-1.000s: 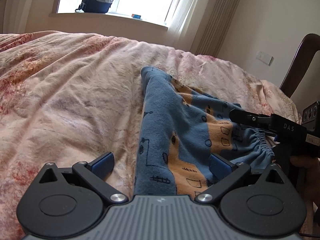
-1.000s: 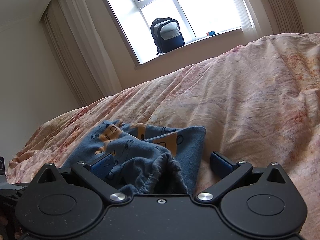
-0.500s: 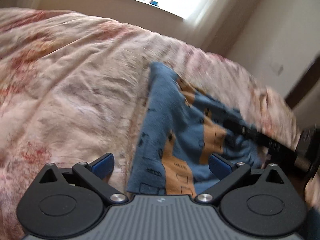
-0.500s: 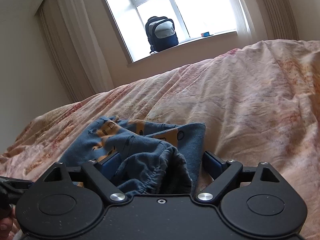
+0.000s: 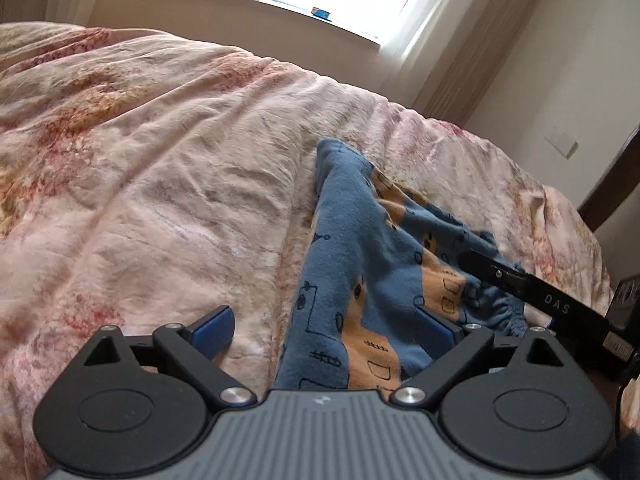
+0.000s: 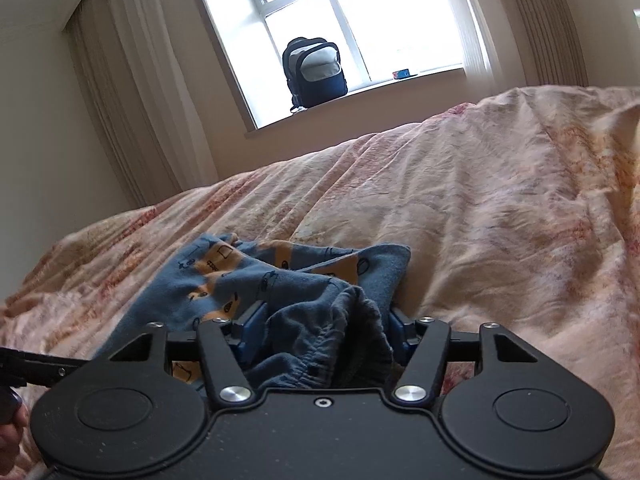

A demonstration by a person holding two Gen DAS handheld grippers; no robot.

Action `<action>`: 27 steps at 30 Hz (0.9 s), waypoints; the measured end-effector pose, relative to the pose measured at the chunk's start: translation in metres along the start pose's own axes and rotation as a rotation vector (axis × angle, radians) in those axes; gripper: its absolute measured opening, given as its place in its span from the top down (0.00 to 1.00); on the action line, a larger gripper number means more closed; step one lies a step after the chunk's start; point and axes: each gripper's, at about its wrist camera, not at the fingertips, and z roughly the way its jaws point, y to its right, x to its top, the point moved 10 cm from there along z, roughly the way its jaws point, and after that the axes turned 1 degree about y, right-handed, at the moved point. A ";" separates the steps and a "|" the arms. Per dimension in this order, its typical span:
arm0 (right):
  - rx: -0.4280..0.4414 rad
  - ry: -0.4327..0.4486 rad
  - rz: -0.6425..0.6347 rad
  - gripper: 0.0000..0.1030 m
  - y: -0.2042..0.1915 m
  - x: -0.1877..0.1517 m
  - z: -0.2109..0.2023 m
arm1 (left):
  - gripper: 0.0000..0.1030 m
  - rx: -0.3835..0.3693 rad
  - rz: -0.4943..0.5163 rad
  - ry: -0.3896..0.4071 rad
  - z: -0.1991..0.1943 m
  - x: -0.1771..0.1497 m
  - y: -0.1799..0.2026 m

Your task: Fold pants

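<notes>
Because spread wide and slack across a soft bed [image 5: 152, 168], giving the pants [image 5: 360, 264] a broad surface for folding, though rumpled into ridges likely to catch cloth. Lying crumpled on that bed near its right side, blue with orange panels, 1 leg stretched away toward the window, the gathered waistband bunched nearest the cameras. Closed most of the way around that waistband bunch, the right hand-held gripper [image 6: 324, 332], blue pads pressing the cloth from both sides, probably to lift and straighten it. Spread wide with nothing pinched, the left hand-held gripper [image 5: 324, 328], low over the bed, 1 pad on bare bedding, the other against the leg's near end. Beyond, on the windowsill, a backpack [image 6: 314, 72] and a small box [image 6: 402, 75], well apart from the work. Nothing else on the bed in view.
</notes>
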 end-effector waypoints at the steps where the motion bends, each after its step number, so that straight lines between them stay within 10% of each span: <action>1: 0.006 0.003 0.019 0.38 0.003 0.001 0.000 | 0.05 0.000 -0.008 0.000 0.000 0.001 -0.002; 17: -0.026 0.031 0.037 0.55 0.004 0.001 -0.007 | 0.14 0.005 0.052 -0.007 0.002 -0.001 0.003; 27: -0.118 0.073 -0.071 0.74 -0.013 0.001 -0.016 | 0.67 -0.042 0.155 -0.006 0.004 -0.011 0.010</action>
